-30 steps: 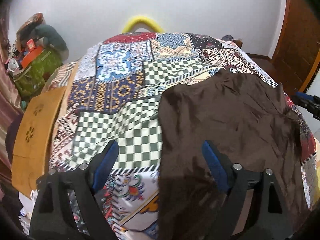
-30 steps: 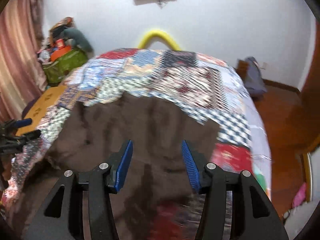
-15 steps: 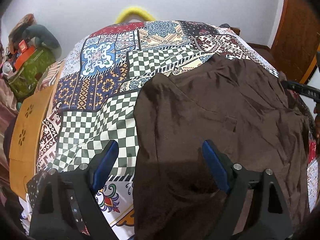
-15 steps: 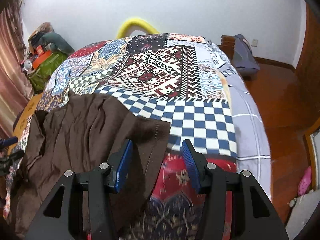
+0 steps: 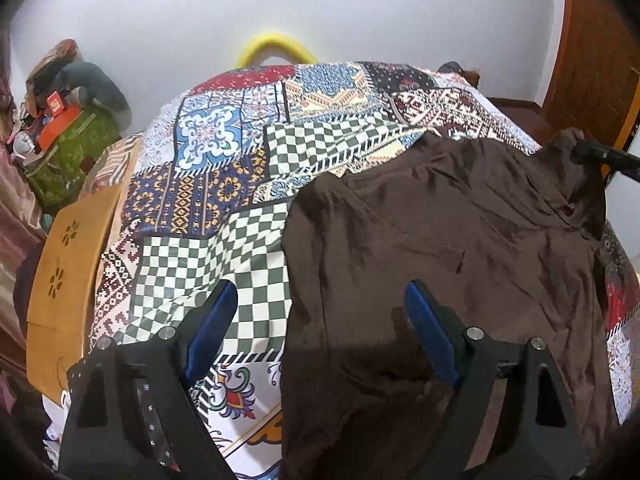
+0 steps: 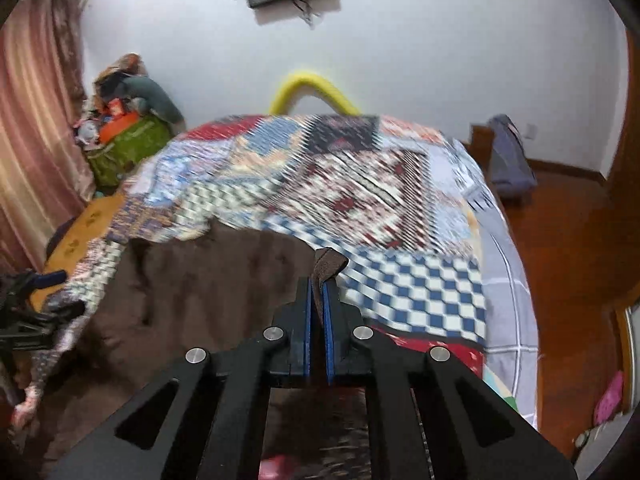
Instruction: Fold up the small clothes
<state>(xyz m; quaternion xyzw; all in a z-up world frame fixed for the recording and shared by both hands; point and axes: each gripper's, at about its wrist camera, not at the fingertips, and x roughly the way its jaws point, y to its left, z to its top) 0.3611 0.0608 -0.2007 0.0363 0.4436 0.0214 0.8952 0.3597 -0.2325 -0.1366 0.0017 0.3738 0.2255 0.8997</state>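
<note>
The right gripper pinches only a thin corner of the brown shirt, which lies spread on the bed. The left gripper gapes wide, the shirt's edge between its jaws, seemingly untouched. A tug could slip that corner free.

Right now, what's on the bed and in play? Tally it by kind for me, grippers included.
Brown garment: 1, spread on the patchwork bedspread
Grippers: 2, the left gripper open above the garment's edge, the right gripper shut on a corner of the garment
Bedspread: 1
Total: 4
</note>
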